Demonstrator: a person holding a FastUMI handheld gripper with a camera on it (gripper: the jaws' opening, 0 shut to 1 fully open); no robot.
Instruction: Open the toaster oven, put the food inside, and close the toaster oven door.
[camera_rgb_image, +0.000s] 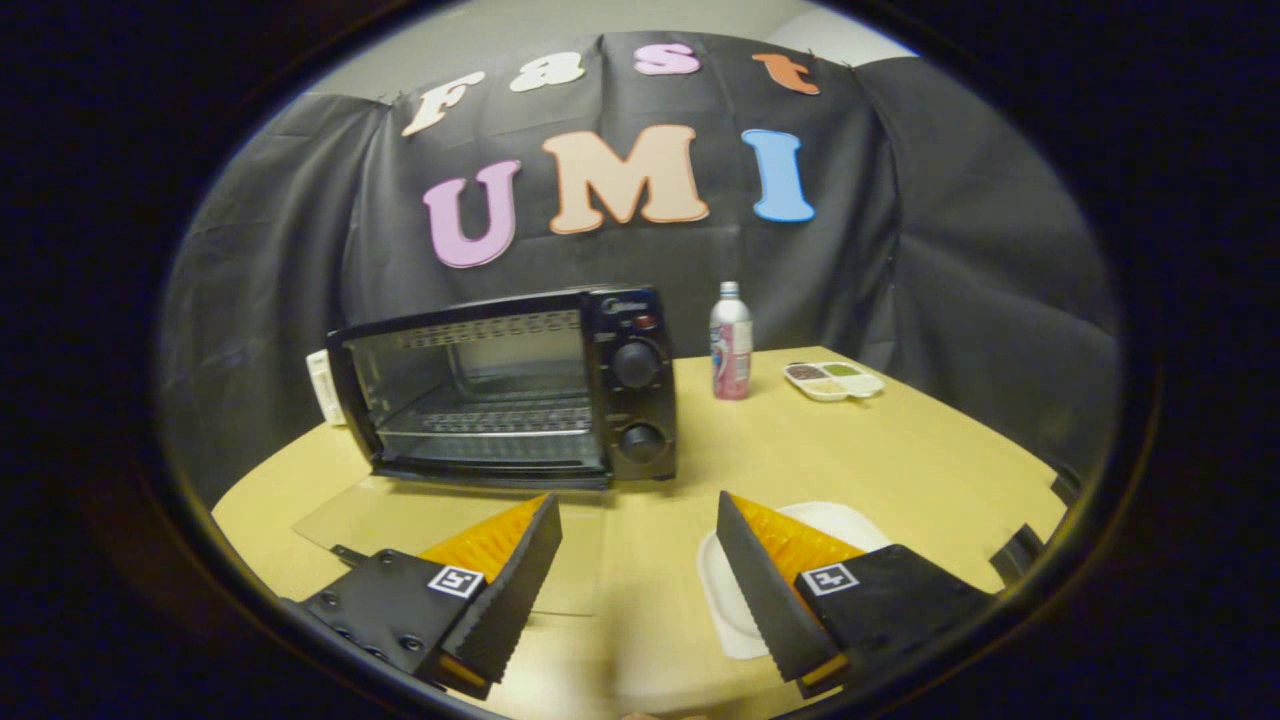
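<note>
A black toaster oven (520, 385) stands on the wooden table (900, 460), beyond my fingers and a little to the left. Its glass door (385, 515) is folded down flat onto the table, so the wire rack (500, 415) inside shows, with nothing on it. My gripper (637, 505) hovers open above the table, fingers wide apart and holding nothing. The left finger (500, 590) sits over the lowered door. A white plate (835, 520) lies under and just beyond the right finger (770, 590), which hides part of it; I see no food on its visible part.
To the right of the oven stands a pink and white bottle (731, 340). Farther right is a white divided dish (833, 380) with small portions in it. A white object (322, 385) pokes out behind the oven's left side.
</note>
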